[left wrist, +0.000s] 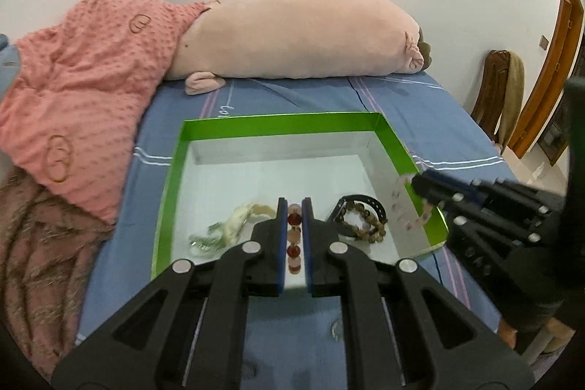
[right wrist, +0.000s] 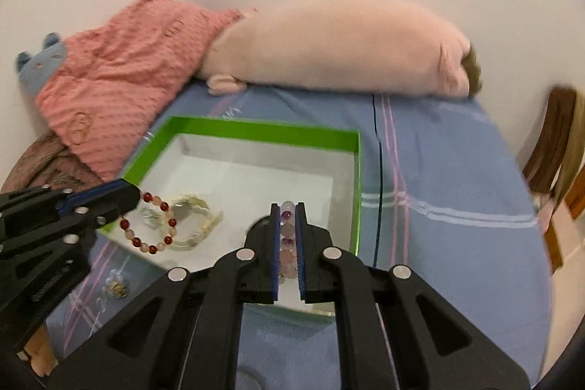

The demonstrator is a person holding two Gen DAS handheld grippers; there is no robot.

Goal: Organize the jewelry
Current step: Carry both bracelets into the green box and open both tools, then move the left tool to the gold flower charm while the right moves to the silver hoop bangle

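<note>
Over the near part of the green box (left wrist: 285, 122), both grippers carry a bracelet each, and the coming move turns on how each string hangs relative to the white floor below it. The left gripper (left wrist: 294, 207) has its jaws pressed in on the red and pink bead bracelet (left wrist: 293, 236); in its own view the beads run in a line up the narrow gap between the blue pads, low in the middle of the frame. From the right wrist view the same bracelet (right wrist: 151, 225) shows as a full loop hanging off the left gripper's tips (right wrist: 133, 196) at lower left, over the box's near left corner, just above a pale bracelet (right wrist: 197, 222) lying on the floor.

The right gripper (right wrist: 287, 207) is likewise pinching a pale pink bead bracelet (right wrist: 287, 236), its beads lined along the gap, low centre of its frame. In the left wrist view that loop (left wrist: 406, 203) hangs at right of centre, right at the box's right-hand green wall, beside a brown bead bracelet (left wrist: 365, 220) and a dark strap (left wrist: 362, 200) resting inside.

My judgement: each loop is already over or at the edge of the box, so release is close; the right-hand one looks nearer the wall and may need shifting inward. A small trinket (right wrist: 116, 288) lies outside on the blue sheet (right wrist: 457, 170).
</note>
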